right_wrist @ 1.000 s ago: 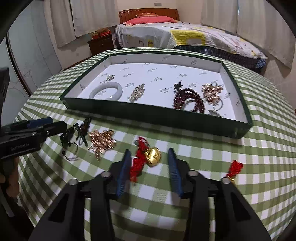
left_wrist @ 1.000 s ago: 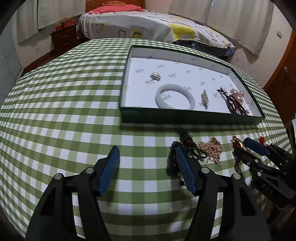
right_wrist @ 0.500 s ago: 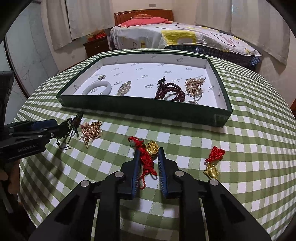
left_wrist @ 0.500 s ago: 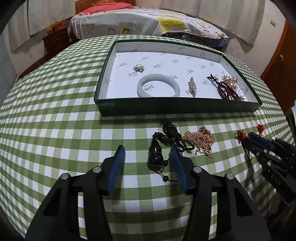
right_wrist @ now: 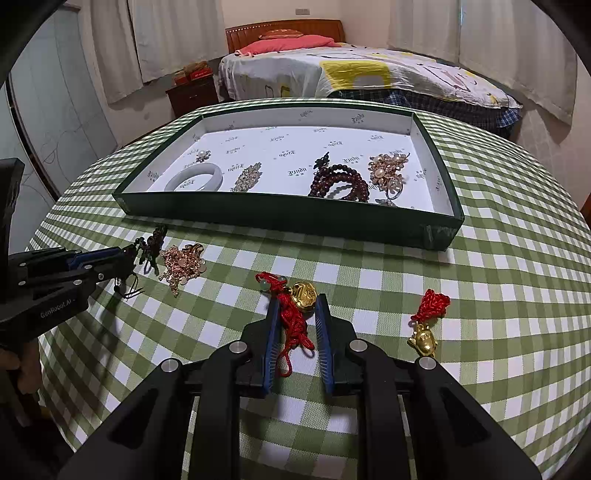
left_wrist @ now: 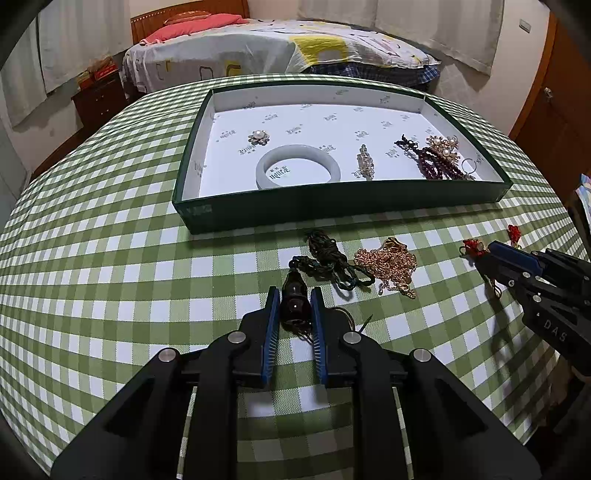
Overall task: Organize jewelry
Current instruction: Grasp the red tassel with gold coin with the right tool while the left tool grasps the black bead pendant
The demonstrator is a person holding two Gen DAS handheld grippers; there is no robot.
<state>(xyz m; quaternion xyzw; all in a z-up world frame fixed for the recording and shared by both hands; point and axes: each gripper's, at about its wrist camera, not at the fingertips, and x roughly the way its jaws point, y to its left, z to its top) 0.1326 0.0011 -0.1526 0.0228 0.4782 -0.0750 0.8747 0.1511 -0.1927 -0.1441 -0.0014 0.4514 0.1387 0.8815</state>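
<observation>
Left gripper [left_wrist: 292, 295] closed — dark pendant [left_wrist: 293, 300] (pinched).

We note both wrist cameras sit low and close over the checked tablecloth [left_wrist: 110, 258], facing the bed [right_wrist: 369, 70]. The left view looks from the table's left front, the right view from its right front. Both share the green tray [left_wrist: 332, 206] [right_wrist: 295, 218].

A bedroom in someone's home: a made bed [right_wrist: 369, 70] with a red pillow [right_wrist: 284, 46] and a wooden headboard [right_wrist: 280, 31] stands past the gingham-covered table [right_wrist: 498, 258], a dark nightstand [right_wrist: 192, 94] sits beside it, and pale curtains [right_wrist: 173, 37] hang over the windows.
</observation>
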